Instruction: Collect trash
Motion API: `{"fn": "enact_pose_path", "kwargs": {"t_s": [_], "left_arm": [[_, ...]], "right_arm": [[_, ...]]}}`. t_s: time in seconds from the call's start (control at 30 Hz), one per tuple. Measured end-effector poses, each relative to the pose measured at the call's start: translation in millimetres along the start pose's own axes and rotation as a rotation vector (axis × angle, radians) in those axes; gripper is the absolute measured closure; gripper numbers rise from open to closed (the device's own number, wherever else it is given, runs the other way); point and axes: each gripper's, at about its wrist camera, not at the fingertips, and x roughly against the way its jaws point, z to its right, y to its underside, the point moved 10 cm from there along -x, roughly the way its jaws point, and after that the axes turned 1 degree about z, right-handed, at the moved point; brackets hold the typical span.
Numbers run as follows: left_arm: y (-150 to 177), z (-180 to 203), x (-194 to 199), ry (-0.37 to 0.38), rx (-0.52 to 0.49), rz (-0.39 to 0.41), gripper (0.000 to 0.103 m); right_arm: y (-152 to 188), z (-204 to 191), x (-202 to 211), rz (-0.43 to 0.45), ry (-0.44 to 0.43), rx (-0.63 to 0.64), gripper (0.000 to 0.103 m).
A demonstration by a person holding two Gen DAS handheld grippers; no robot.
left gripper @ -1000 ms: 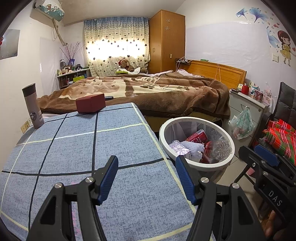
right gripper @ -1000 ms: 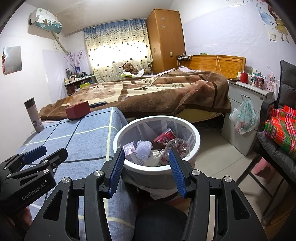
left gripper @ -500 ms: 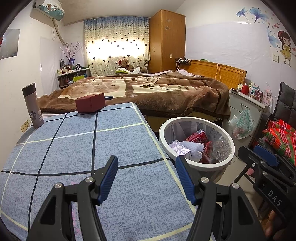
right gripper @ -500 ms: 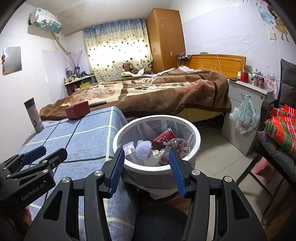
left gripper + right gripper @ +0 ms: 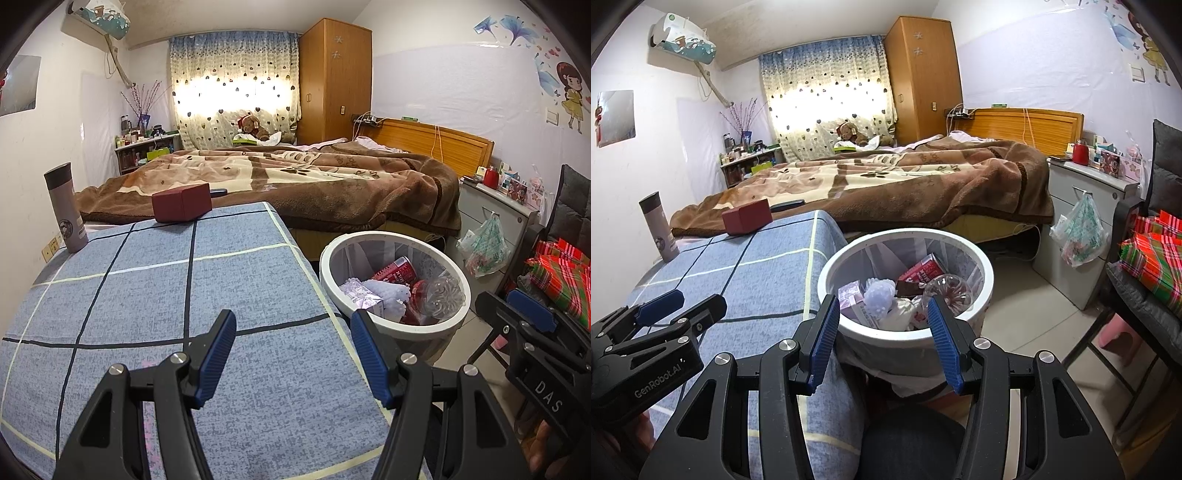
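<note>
Closest to me, the left gripper (image 5: 293,345) hangs over the blue checked tablecloth (image 5: 155,295) with its 2 blue-padded fingers (image 5: 218,354) spread apart and nothing between them; they touch nothing. Just beside it, the right gripper (image 5: 881,328) is aimed at the near rim of the white bin (image 5: 979,266), its 2 fingers (image 5: 823,332) likewise parted and empty, with the bin showing through the gap but no contact that I can see.

The bin stands on the floor right against the table's right edge. Inside it lies the trash (image 5: 905,295): a red carton, a crumpled clear plastic bottle, a pale pink packet, white tissue wads and a dark wrapper. By my reckoning that means the collecting is largely done, perhaps finished.

Farther along the cloth I find no loose litter at all. Only 2 things remain at the far end: a dark red box (image 5: 183,206) and, at the far left corner, a grey thermos flask (image 5: 66,208) standing upright. Neither looks like rubbish to me, though I cannot be certain of the box. Beyond them is the bed with its brown blanket (image 5: 295,184).

If anything is left, it would be a last check of the table, or dealing with the bin liner itself.
</note>
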Motion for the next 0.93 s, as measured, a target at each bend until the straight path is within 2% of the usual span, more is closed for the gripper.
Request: {"fn": "enact_pose_path", "kwargs": {"t_s": [0.93], "left_arm": [[1.6,1.3,-2.1,-0.005,-0.003,-0.007,0.036]], "right_arm": [[0.9,-2.2,-0.5,-0.004,0.0,0.001,0.052]]}}
